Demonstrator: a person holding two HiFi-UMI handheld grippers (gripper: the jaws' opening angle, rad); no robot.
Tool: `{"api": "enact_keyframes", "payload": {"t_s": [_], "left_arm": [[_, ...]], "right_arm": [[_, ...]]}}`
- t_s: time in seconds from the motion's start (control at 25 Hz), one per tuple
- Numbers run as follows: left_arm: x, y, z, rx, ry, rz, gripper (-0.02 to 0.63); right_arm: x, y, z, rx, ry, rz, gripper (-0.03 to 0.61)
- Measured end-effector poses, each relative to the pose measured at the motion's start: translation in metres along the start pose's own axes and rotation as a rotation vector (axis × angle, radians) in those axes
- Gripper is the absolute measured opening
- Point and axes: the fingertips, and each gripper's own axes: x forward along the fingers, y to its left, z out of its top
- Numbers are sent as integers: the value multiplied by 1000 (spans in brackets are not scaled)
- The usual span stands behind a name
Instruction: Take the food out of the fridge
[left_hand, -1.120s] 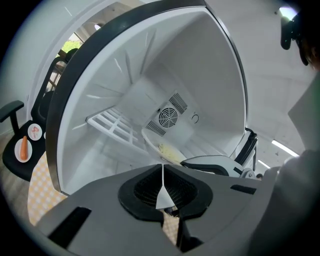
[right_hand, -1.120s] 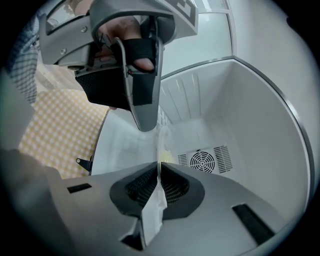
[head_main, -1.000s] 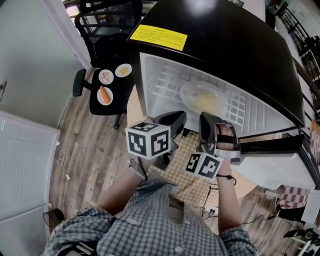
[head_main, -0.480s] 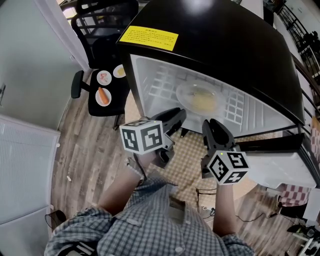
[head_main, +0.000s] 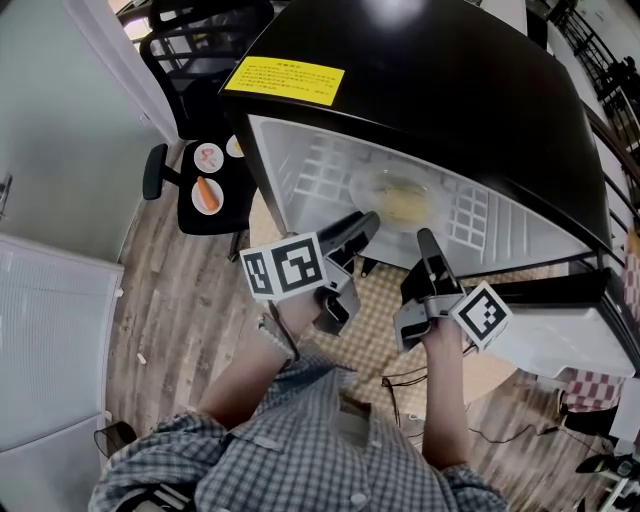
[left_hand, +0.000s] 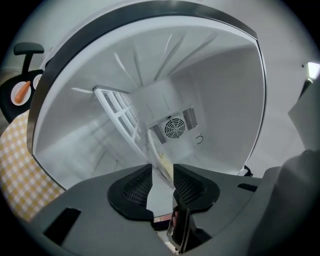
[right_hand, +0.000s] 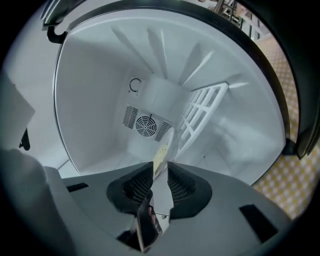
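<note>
Soft, even room light in the head view, and there's a hot white glare on the far top of the black fridge (head_main: 470, 90). Its white inside glows bright, almost washed out. The edges bow hard, and the floor (head_main: 170, 300) planks curve at the left. Both gripper views are fisheye circles with black corners. The shelf (left_hand: 120, 112) smears in the left gripper view.

The yellowish food (head_main: 405, 203) on the plate (head_main: 364, 187) is too blurred to name — a small dish (head_main: 236, 147) on the chair (head_main: 222, 216) sits half hidden behind the fridge (head_main: 450, 90).
</note>
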Motion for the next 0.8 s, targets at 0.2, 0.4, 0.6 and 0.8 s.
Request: {"api": "enact_keyframes", "payload": {"t_s": [0.2, 0.4, 0.6, 0.8], "left_arm": [[2, 3, -2, -38, -1, 11, 128], [3, -1, 0, -54, -9, -11, 73], [4, -3, 2, -38, -13, -3, 63], [0, -8, 1, -31, -14, -7, 63]], "right_arm": [[4, -2, -2, 44, -4, 4, 57], [7, 0, 1, 62, -9, 14, 48], [7, 1, 0, 74, -23, 8, 44], [3, 4, -3, 60, -15, 8, 44]]}}
